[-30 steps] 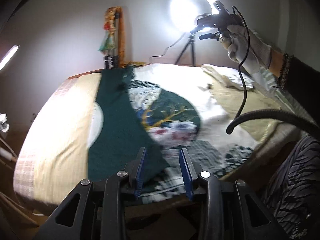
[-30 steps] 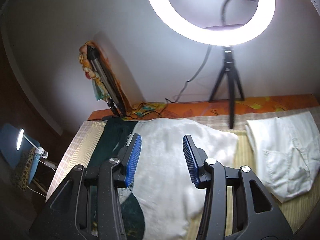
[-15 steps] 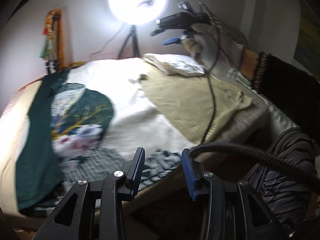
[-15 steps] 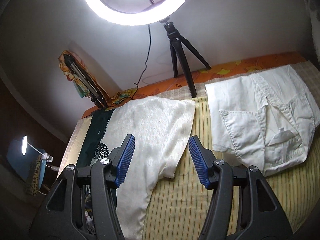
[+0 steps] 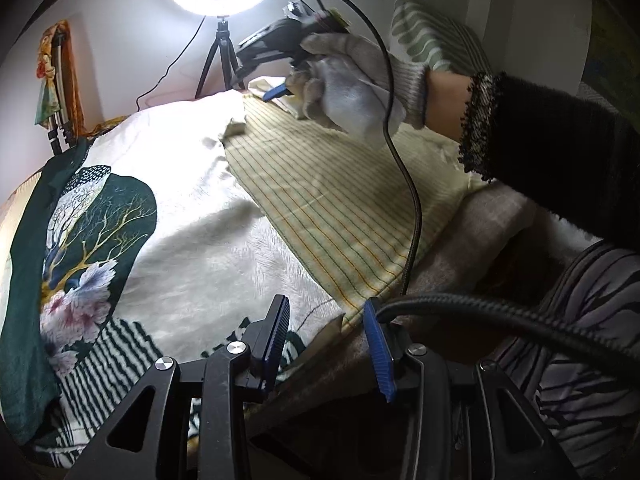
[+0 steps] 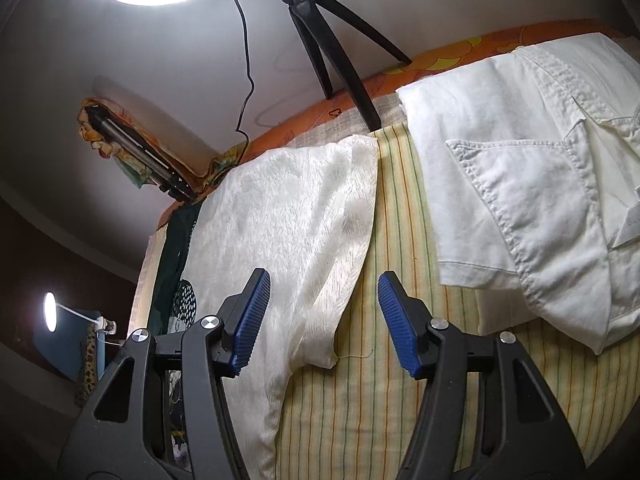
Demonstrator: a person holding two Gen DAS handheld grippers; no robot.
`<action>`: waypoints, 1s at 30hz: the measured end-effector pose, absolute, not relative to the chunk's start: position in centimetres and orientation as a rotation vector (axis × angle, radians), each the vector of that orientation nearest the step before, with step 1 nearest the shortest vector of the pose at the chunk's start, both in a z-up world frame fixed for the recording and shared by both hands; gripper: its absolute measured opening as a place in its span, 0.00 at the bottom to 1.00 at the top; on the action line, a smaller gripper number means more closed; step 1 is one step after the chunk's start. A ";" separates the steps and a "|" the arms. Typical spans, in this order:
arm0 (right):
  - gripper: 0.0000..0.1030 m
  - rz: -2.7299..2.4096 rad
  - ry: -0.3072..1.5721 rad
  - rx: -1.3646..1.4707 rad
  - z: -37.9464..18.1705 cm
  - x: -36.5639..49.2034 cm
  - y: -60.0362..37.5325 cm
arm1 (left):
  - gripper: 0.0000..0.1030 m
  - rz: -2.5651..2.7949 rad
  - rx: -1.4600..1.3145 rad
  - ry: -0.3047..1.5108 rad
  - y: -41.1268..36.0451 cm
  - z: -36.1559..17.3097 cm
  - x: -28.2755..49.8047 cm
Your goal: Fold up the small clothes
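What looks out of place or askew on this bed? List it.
The cream cloth lies crooked, its corner curled over at the striped sheet. The white shorts lie rumpled, with a pocket lining flopped out. A black cable drapes across the sheet. Both grippers, left and right, are open and empty.

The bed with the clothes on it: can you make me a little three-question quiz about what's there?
1. True or false: the right gripper is open and holds nothing.
2. Which garment lies nearest the ring light's tripod? A) the white shorts B) a red sock C) a blue hat
3. Fill in: the cream cloth partly covers a dark ____ printed cloth.

Key: 1 true. 2 A. 3 green.
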State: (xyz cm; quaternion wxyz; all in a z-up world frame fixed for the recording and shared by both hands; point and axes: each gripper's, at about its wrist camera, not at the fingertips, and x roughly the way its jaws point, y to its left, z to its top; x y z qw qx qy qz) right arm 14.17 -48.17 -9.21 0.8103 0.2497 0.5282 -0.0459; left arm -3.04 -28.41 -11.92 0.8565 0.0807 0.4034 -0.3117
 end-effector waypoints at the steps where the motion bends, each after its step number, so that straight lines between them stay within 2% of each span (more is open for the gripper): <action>1: 0.58 -0.097 1.135 0.529 -9.6 14.4 -48.0 | 0.38 -0.648 0.175 0.850 -28.5 -12.1 -2.8; 6: 0.58 -0.113 1.186 0.520 -11.3 14.7 -47.6 | 0.36 -0.628 0.173 0.867 -28.9 -13.0 -1.8; 10: 0.57 -0.119 1.227 0.489 -12.6 14.5 -46.6 | 0.29 -0.624 0.166 0.878 -28.7 -13.7 -1.4; 12: 0.53 -0.134 1.228 0.453 -12.7 14.6 -46.2 | 0.25 -0.621 0.165 0.875 -28.7 -13.8 -1.3; 13: 0.49 -0.138 1.232 0.437 -12.7 14.7 -46.0 | 0.19 -0.620 0.161 0.873 -28.6 -13.8 -1.3; 15: 0.21 -0.118 1.249 0.442 -12.9 15.1 -45.5 | 0.09 -0.621 0.147 0.882 -28.3 -13.8 -1.0; 16: 0.17 -0.112 1.263 0.446 -13.2 15.3 -45.2 | 0.03 -0.629 0.124 0.887 -28.0 -13.8 -0.8; 18: 0.09 -0.115 1.273 0.406 -13.5 15.6 -44.3 | 0.01 -0.631 0.080 0.901 -27.4 -13.6 -0.5; 30: 0.05 -0.107 1.198 0.281 -10.2 18.8 -39.4 | 0.00 -0.622 -0.120 0.870 -22.7 -11.2 -0.7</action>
